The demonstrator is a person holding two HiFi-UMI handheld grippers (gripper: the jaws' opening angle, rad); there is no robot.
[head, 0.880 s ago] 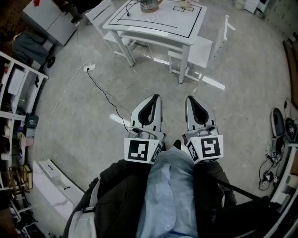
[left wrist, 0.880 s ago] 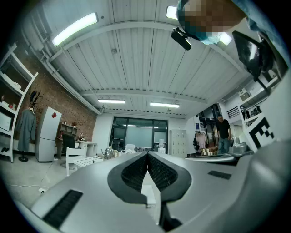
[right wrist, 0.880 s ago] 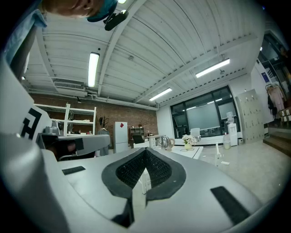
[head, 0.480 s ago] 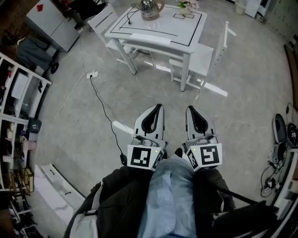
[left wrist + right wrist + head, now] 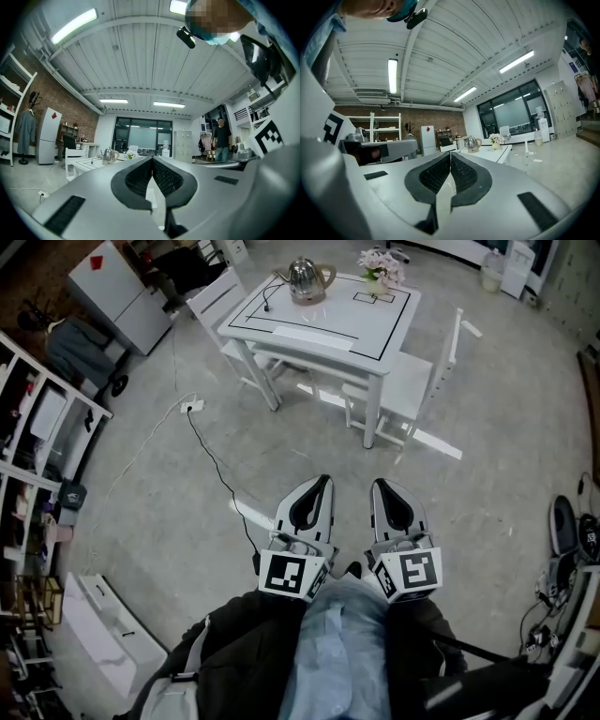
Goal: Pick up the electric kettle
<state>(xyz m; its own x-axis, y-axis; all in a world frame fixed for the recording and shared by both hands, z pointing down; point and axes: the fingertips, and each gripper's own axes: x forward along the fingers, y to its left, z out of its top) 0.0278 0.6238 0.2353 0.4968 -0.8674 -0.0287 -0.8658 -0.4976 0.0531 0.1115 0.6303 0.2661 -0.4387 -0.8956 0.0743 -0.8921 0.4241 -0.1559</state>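
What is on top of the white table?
On the table stand a steel kettle and flowers near its far edge, with a thin black cord beside the kettle. Whatever lies under the kettle is covered by it.

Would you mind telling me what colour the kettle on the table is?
The kettle is shiny silver, clearest in the head view.

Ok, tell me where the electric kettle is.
In the head view the electric kettle stands at the far edge of the white table, left of the pink flowers.
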